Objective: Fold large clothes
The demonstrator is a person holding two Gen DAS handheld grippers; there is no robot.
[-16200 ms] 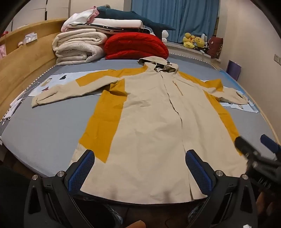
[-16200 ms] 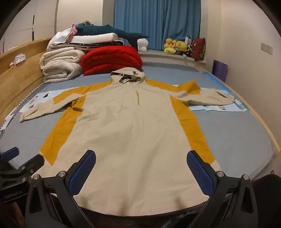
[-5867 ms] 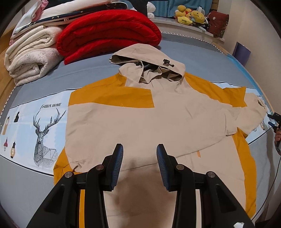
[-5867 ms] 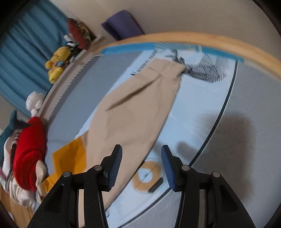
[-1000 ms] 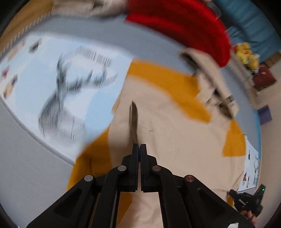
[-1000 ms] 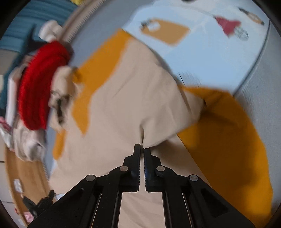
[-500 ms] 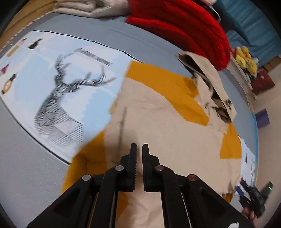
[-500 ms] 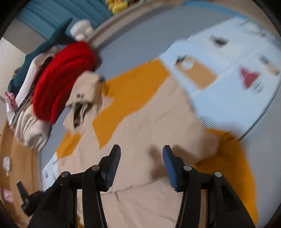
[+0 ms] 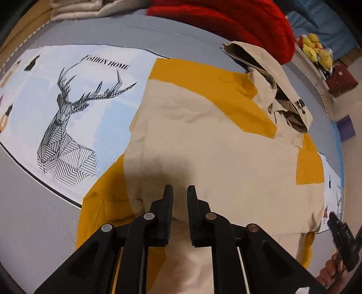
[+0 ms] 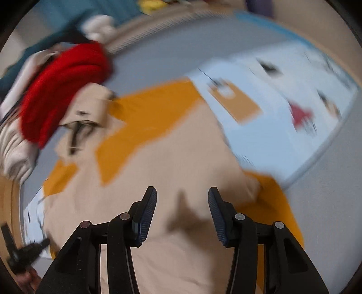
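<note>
A beige and mustard hooded jacket (image 9: 215, 158) lies flat on the bed, hood (image 9: 278, 90) at the far end, both sleeves folded in across the body. My left gripper (image 9: 180, 188) hovers just above the folded left sleeve; its jaws are opening, a narrow gap with nothing between them. In the blurred right wrist view, my right gripper (image 10: 182, 190) is above the jacket (image 10: 181, 162) near the folded right sleeve, open with nothing between its pads, its jaws closing slightly. Each gripper shows at the edge of the other's view: right gripper (image 9: 344, 237), left gripper (image 10: 22, 251).
The grey bed (image 9: 34, 203) has a pale blue sheet with a deer print (image 9: 67, 113) under the jacket. A red quilt (image 9: 226, 20) and cream blankets (image 9: 90, 9) are stacked at the head. Plush toys (image 9: 316, 52) sit on a far ledge.
Both grippers were shut on the sleeve cloth a second ago. Both have let go: the left jaws parted a little, the right opened wide and rose. The sleeves now rest on the jacket.
</note>
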